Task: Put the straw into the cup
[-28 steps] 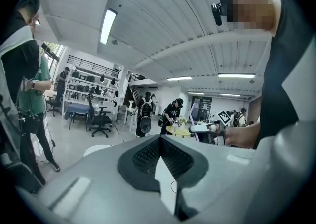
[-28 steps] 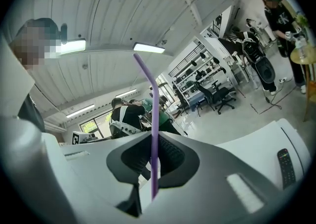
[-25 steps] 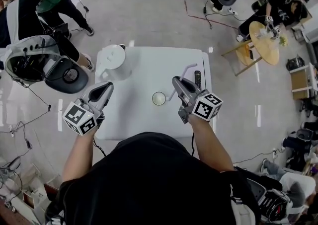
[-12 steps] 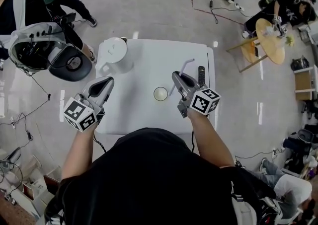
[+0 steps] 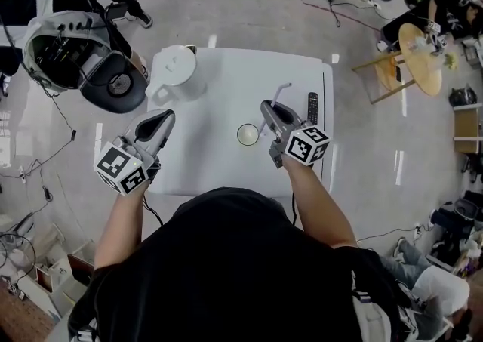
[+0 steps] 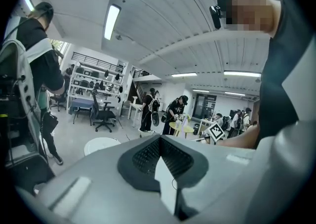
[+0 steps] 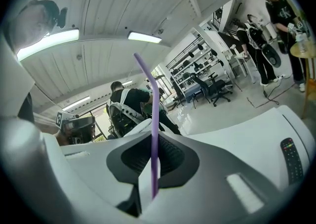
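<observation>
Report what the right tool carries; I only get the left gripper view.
Observer: The right tool is shut on a purple straw, bent end up.
Operator: Locate the cup.
Observer: The cup stands on the white table, close by the straw's lower end.
Operator: Name anything on the table's right side.
Observer: A black remote control lies by the right edge.

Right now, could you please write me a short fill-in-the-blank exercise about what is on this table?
The fingers of the right gripper are shut on a purple ____.
The cup stands on the table, to that gripper's ____.
A black ____ lies by the table's right edge.
Missing: straw, left, remote.
</observation>
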### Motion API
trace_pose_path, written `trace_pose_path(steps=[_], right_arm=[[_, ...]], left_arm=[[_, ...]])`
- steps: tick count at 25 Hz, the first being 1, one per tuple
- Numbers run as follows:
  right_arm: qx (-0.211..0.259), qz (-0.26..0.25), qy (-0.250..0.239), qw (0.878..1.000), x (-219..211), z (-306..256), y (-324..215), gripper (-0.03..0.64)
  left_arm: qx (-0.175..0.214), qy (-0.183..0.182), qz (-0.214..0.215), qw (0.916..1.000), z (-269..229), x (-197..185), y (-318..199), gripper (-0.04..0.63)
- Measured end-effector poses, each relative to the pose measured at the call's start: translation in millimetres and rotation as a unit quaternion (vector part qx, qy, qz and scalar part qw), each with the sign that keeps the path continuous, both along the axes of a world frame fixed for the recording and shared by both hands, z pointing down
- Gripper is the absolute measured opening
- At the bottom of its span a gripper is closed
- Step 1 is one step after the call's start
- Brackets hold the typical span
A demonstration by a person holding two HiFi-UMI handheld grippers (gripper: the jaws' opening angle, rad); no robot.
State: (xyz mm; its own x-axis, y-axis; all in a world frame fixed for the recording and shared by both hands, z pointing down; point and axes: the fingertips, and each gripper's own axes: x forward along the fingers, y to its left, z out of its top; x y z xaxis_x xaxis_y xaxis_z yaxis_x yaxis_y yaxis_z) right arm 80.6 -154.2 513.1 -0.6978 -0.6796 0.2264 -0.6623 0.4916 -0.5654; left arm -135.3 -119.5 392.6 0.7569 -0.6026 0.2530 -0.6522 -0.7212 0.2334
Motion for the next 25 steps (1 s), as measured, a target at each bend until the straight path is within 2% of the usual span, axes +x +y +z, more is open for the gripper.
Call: trace_pose_path(steps=[11,25], right_arm=[[-0.022,-0.015,-0.004,1.000,-13,39,-2,0.048],[-0.027,-0.044,0.012,0.999,-35,80,13,0.048]], left_arm=[[-0.012,-0.003,0.000,0.9999,14,-2,2,0.000],[-0.025,-0.013,-0.009,0.9996,16,-15,11,0.000]])
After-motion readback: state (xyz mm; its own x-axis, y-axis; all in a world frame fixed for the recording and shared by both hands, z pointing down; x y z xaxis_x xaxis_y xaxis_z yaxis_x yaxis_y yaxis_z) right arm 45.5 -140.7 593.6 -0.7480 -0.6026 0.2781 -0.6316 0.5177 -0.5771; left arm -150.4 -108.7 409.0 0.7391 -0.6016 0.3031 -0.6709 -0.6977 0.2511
